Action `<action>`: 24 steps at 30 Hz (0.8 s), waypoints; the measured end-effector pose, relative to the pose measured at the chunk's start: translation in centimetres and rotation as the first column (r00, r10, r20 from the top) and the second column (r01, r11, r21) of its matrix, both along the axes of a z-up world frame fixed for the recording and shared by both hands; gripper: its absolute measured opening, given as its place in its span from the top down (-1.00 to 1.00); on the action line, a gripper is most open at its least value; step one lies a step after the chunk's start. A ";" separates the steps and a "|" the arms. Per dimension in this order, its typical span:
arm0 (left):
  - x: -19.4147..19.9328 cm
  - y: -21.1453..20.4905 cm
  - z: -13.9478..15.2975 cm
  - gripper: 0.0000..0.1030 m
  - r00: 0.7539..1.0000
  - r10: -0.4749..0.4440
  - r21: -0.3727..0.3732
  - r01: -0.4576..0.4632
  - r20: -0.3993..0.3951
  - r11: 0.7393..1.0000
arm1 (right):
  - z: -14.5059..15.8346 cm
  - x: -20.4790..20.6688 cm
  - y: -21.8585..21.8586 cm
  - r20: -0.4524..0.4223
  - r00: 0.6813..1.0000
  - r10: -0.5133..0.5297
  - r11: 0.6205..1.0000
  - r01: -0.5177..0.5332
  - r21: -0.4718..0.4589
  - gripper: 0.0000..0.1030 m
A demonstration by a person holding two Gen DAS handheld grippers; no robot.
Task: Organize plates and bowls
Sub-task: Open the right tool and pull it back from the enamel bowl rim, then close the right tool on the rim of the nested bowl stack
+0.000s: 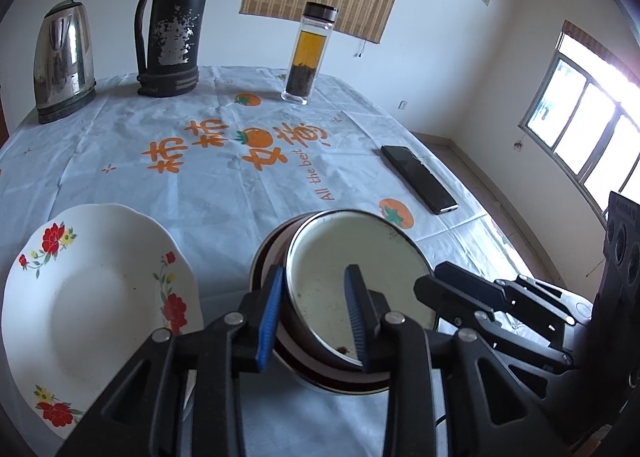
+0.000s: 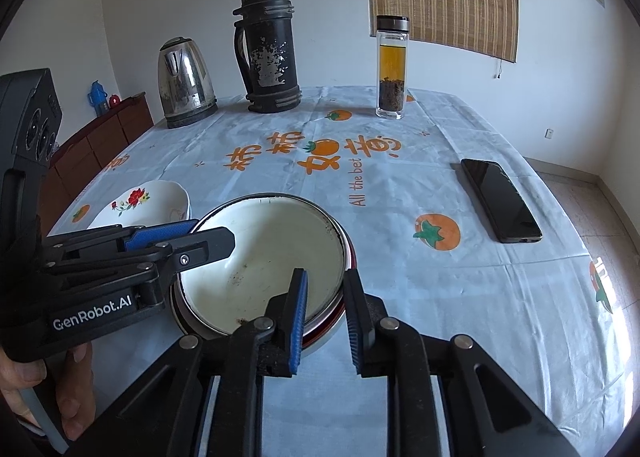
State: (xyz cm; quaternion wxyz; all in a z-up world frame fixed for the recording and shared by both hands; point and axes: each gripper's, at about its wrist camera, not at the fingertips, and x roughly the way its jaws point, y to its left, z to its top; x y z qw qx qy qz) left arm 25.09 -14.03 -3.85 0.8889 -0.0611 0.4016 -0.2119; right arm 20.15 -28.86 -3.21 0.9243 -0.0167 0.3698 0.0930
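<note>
Matte black left gripper [image 1: 314, 289] and right gripper [image 2: 326, 299], ribbed blue pads [image 1: 269, 317] on the fingers, silver pivot pins [image 2: 264, 323], white "GenRobot.AI" lettering [image 2: 93, 317] along one side.

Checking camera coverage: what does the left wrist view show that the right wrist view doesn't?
Only the left wrist view: a window and the whole flowered plate. Only the right wrist view: a wooden cabinet and a hand holding the left gripper. Both: the nested bowls, kettle, thermos, tea bottle and phone.
</note>
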 end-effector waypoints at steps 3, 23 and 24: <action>-0.1 -0.1 0.1 0.22 1.000 -0.016 -0.016 0.016 0.001 1.000 | 0.1 -0.1 0.1 0.005 1.000 0.006 1.000 -0.006 -0.001 0.52; -0.2 0.4 0.3 -0.42 0.999 0.018 0.019 -0.019 0.044 1.000 | 0.8 -1.2 -0.2 0.067 0.998 -0.009 1.000 0.009 -0.006 -0.05; -0.3 0.4 0.3 -0.42 0.999 0.017 0.020 -0.017 0.046 1.000 | 0.8 -1.2 -0.4 0.065 0.998 -0.011 1.000 0.011 -0.002 -0.05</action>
